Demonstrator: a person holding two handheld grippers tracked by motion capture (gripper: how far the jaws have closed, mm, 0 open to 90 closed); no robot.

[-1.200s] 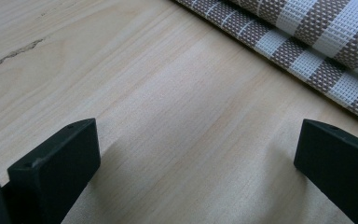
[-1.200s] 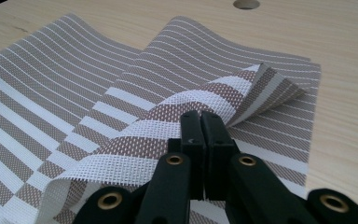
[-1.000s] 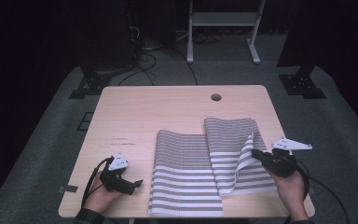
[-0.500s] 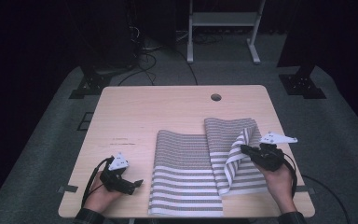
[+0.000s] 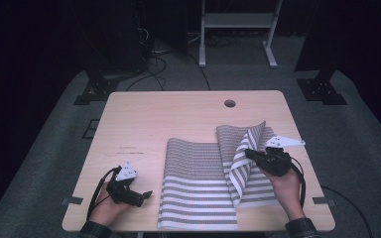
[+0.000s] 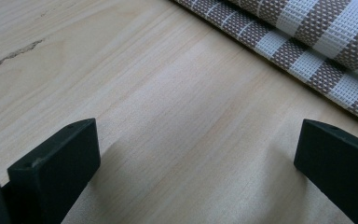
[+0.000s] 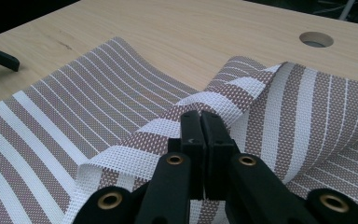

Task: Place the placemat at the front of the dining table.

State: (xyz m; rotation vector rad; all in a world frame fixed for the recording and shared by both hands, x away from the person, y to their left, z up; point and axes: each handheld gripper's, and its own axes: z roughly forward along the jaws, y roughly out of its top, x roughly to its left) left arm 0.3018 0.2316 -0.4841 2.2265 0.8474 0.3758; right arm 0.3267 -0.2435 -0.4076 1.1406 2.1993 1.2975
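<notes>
A brown-and-white striped woven mat (image 5: 198,173) lies on the near half of the wooden table (image 5: 178,119). My right gripper (image 5: 248,153) is shut on the mat's right edge and holds it lifted and curled over toward the left. In the right gripper view the jaws (image 7: 200,127) pinch that raised edge of the mat (image 7: 74,116). My left gripper (image 5: 146,194) rests low on the table just left of the mat, open. Its view shows bare wood between the wide-apart jaws (image 6: 198,154), with the mat's edge (image 6: 317,42) at the upper right.
A round cable hole (image 5: 229,103) sits near the table's far edge, also seen in the right gripper view as a hole (image 7: 315,39). Bare tabletop lies at the far side and to the left. Dark stands and cables stand on the floor beyond the table.
My right gripper has moved left with the mat's edge, so the fold stands higher and farther over the mat. The left gripper has stayed in place.
</notes>
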